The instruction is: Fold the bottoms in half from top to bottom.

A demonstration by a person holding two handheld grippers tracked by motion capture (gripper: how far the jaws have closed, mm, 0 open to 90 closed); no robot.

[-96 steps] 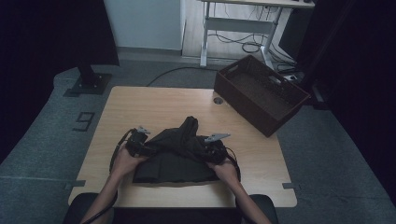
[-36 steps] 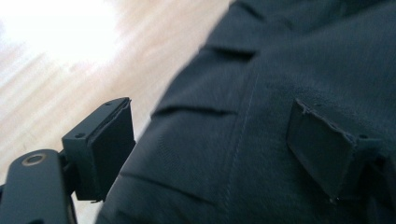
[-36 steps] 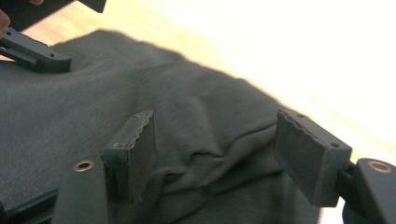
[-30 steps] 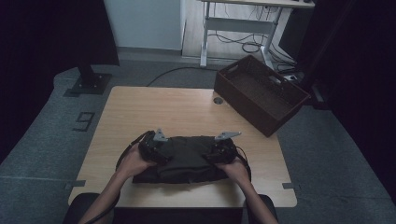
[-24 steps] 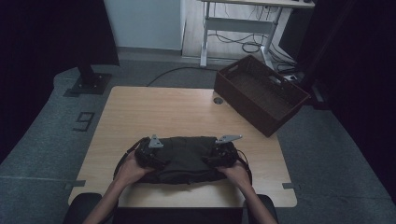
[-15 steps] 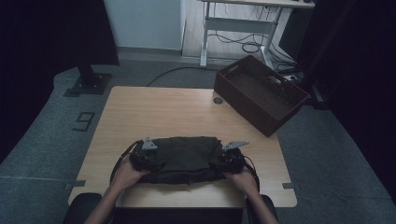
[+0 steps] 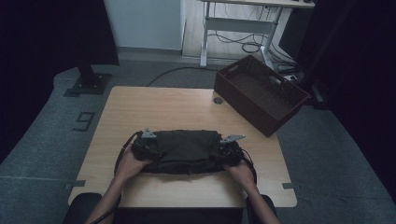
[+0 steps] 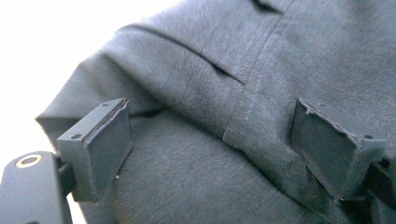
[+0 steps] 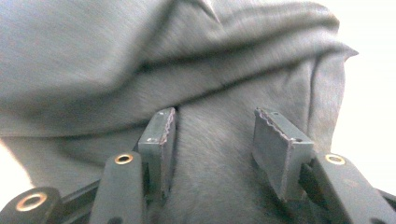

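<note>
- The dark cloth [image 7: 183,151] lies folded on the near part of the wooden table [image 7: 154,105].
- The left gripper [image 8: 210,144] has wide jaws, with cloth between them.
- The right gripper [image 9: 212,140] has just been closing, also around cloth.
- A brown box [image 7: 261,93] sits well apart.

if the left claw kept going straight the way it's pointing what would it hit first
Most likely the dark folded garment: in the left gripper view the left claw points straight at the cloth, which spans the gap between its open jaws. Whether the pads already touch the fabric is unclear.
</note>
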